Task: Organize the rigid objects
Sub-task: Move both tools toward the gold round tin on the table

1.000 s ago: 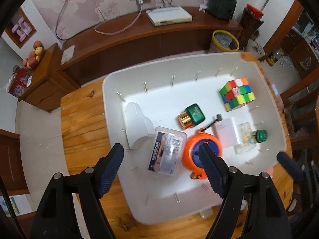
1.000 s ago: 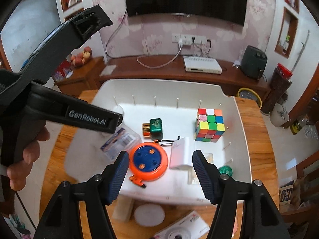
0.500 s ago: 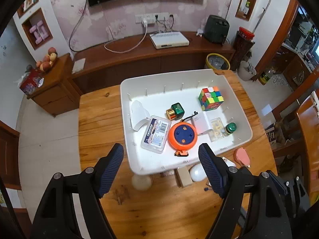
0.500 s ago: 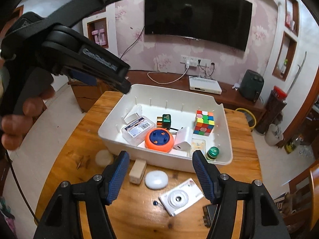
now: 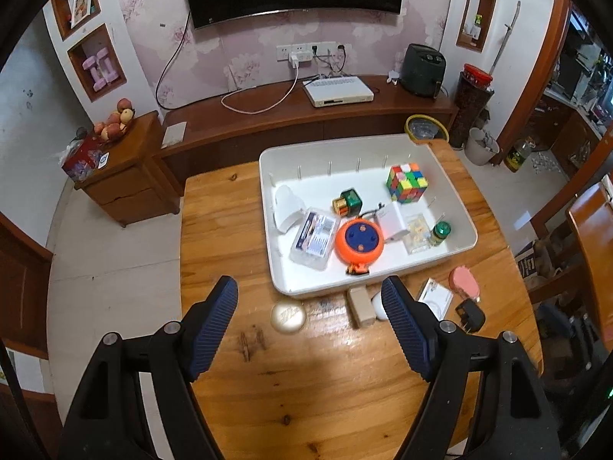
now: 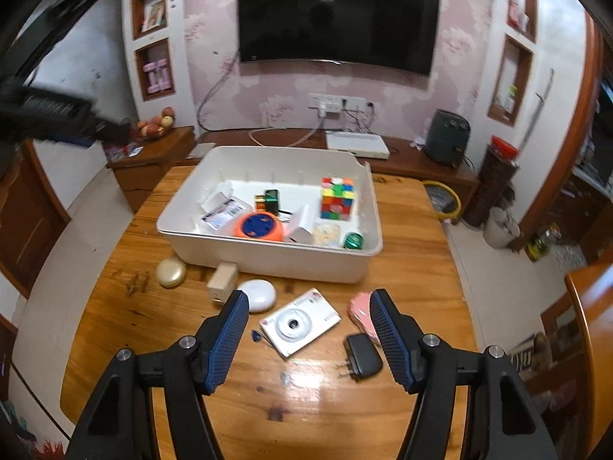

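Bin (image 5: pixel 456 207), white, sits on the far half of the table (image 5: pixel 306 383) in the left wrist view, and holds a cube (image 5: pixel 407 183), a green box (image 5: pixel 348 202), an orange reel (image 5: pixel 359 241), a clear case (image 5: pixel 314 238), a white block (image 5: pixel 391 221) and a green-capped jar (image 5: pixel 441 230). Just outside its near wall lie a round cream compact (image 5: pixel 288 316), a wooden block (image 5: pixel 361 306), a pink case (image 5: pixel 464 283) and a black plug (image 5: pixel 470 313). The left tongs (image 5: pixel 309 329) hang spread and empty above the bare table, well short of the bin. In the right wrist view the bin (image 6: pixel 268 257) shows the same cube (image 6: pixel 338 198) and reel (image 6: pixel 258 226); in front of it lie the compact (image 6: pixel 171 273), the wooden block (image 6: pixel 222 280), a white oval case (image 6: pixel 257 294), a white camera (image 6: pixel 299 322), the pink case (image 6: pixel 360 314) and the plug (image 6: pixel 363 357). The right tongs (image 6: pixel 309 334) are spread wide, holding nothing, with the camera between their fingers in the picture.
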Demonstrator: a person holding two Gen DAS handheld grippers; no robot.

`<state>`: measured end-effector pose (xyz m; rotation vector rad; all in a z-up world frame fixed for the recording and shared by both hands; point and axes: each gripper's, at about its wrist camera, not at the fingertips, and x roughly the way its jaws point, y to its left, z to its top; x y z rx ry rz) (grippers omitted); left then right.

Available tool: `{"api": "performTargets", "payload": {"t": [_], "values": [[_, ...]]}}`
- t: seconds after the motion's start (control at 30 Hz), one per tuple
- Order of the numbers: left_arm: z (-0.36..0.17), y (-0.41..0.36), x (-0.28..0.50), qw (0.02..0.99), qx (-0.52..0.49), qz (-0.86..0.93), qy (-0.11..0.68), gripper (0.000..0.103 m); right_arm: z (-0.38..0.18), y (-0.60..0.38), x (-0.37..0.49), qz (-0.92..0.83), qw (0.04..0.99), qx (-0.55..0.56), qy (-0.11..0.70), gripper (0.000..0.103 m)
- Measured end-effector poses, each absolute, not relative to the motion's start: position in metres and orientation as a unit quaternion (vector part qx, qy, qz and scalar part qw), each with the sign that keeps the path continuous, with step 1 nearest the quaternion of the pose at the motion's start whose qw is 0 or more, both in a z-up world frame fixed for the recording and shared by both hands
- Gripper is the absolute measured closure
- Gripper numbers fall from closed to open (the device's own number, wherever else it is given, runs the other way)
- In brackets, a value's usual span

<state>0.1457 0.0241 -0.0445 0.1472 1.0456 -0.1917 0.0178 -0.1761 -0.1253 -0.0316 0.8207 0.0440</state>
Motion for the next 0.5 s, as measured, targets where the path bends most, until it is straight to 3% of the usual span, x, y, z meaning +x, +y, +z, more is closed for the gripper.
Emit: {"api": "performTargets", "payload": {"t": [0.5], "values": [[-0.136, 0.044, 0.133, 0.819, 0.075, -0.070, 0.564, 0.023, -0.153, -0.210, 0.025, -0.027, 0.900, 0.027, 0.435, 0.036]]}}
